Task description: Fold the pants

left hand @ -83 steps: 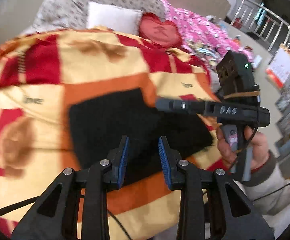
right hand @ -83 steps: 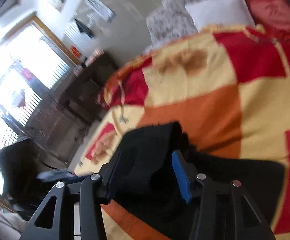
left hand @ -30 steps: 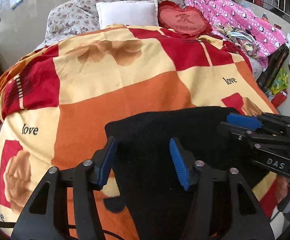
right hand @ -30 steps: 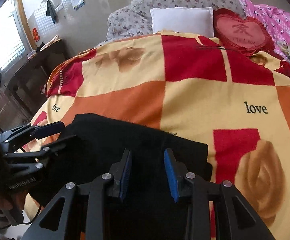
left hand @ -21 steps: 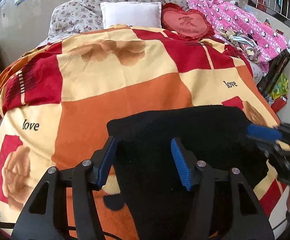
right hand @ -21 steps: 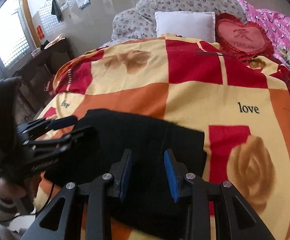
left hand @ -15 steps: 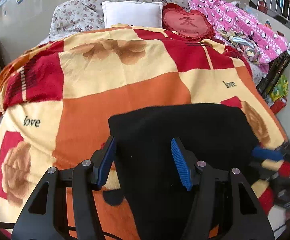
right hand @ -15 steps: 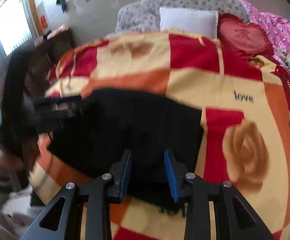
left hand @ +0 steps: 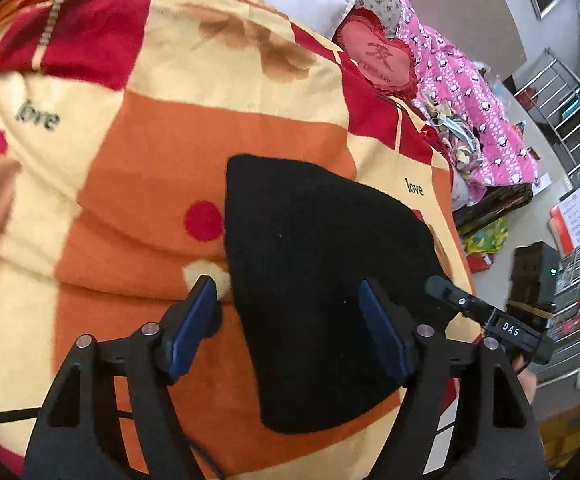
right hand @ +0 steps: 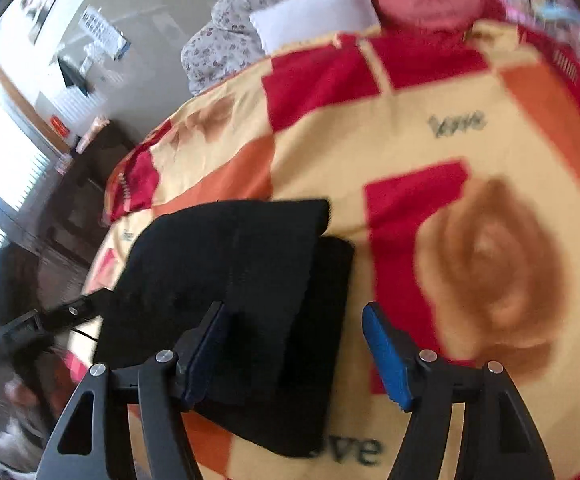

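Black pants [left hand: 322, 280], folded into a compact layered bundle, lying flat on the blanket [left hand: 209, 128] near the foot of the bed; in the right wrist view one folded layer sits stacked over a lower one, edges nearly flush. Probably set down there because the fold is finished or close to it, the flat bedding giving an even surface to square it on.

Left gripper [left hand: 290, 324] poised above the bundle's near left edge, fingers [left hand: 191, 326] spreading apart, cloth seen between them but not pinched. Right gripper [right hand: 294, 350] above the bundle's near right corner, fingers [right hand: 384, 350] likewise spreading, pressing on nothing. Both angled downward, seemingly releasing. Right gripper also visible from the left camera at the bundle's far side, marked "DAS".

Blanket checked in orange, cream and red with rose motifs, the word "love" printed in several squares. Beyond it a white pillow [left hand: 290, 0], a red heart-shaped cushion [left hand: 382, 58] bearing a character too small to read, and a pink patterned quilt [left hand: 486, 108].
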`<state>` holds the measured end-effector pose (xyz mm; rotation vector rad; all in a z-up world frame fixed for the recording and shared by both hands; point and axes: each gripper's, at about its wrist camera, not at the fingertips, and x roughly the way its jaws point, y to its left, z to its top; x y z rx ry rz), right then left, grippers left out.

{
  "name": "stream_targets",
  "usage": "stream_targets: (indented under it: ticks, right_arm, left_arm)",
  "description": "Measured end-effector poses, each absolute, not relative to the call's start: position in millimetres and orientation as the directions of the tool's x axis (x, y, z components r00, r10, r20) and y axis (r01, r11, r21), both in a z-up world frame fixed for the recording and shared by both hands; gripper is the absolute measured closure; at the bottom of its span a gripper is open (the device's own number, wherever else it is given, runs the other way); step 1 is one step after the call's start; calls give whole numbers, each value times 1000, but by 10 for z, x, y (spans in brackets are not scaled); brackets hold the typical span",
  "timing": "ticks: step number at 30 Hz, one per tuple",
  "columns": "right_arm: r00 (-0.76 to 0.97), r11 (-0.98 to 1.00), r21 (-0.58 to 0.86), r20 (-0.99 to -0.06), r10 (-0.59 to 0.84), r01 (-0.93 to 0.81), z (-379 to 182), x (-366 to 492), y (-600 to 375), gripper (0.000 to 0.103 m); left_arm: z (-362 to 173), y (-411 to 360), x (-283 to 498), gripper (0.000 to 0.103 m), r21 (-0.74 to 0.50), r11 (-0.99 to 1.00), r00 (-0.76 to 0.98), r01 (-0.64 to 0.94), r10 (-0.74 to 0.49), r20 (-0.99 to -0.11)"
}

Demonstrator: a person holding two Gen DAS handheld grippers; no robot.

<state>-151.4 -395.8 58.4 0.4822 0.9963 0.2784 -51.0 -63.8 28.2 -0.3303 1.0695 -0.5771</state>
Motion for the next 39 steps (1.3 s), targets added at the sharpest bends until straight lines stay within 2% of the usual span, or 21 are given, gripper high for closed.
stream_targets:
  ticks: [2,4,6,7,8,10,11,14,17,24,26,28,30,33,36,39]
  right_arm:
    - [506,836,549,-719,476,-7,505,-1473,-3909,33]
    - [531,855,519,-717,451,-25,517,-1481,-3853,34]
    - [551,866,499,-711,437,-43,552,-1502,-3828,46]
    - [568,867,496,-700,433,-49,588,-1515,-3827,57]
    - [577,868,493,-693,432,-59,638,-1522,-3808,62]
    - [594,883,462,-688,417,-85,758,-1510,-3749,65]
    - [604,889,447,-683,411,-100,822,-1498,-3715,65]
    - [631,888,436,-650,424,-147,1027,-1349,-3604,66]
    - [642,884,428,-628,439,-186,1118,-1047,-3429,66]
    - [647,918,370,-665,372,-147,985,-370,-3245,66]
    - [627,927,357,-698,345,-113,836,-228,-3255,64]
    - [606,934,344,-724,330,-98,709,-178,-3330,58]
    - [580,927,365,-738,344,-86,673,-188,-3409,55]
    - [594,927,368,-730,337,-72,825,-346,-3489,55]
    - [636,935,334,-698,328,-116,1080,-527,-3413,55]
    - [633,935,304,-692,347,-181,1194,-583,-3205,55]
  left_arm:
    - [223,-713,-512,27,-521,800,330,298,-598,-730]
    - [156,-800,-521,22,-510,803,325,310,-593,-736]
    - [159,-873,-547,21,-472,808,352,353,-582,-733]
    - [170,-903,-544,21,-455,811,350,368,-574,-740]
    - [189,-913,-539,22,-454,808,348,376,-577,-739]
    - [274,-882,-507,33,-480,783,336,395,-610,-718]
    - [344,-855,-469,35,-487,771,331,411,-623,-709]
    - [571,-751,-328,37,-480,761,368,438,-638,-676]
    - [666,-751,-180,37,-402,799,433,448,-587,-684]
    - [369,-843,348,37,-357,841,443,407,-524,-728]
    - [242,-856,440,32,-366,848,423,384,-514,-746]
    - [179,-862,486,24,-377,849,410,369,-513,-754]
    - [177,-857,459,24,-384,847,402,368,-517,-755]
    - [295,-811,351,24,-321,873,449,367,-468,-761]
    - [421,-770,276,24,-243,905,515,348,-401,-758]
    - [459,-750,260,24,-219,921,536,323,-368,-760]
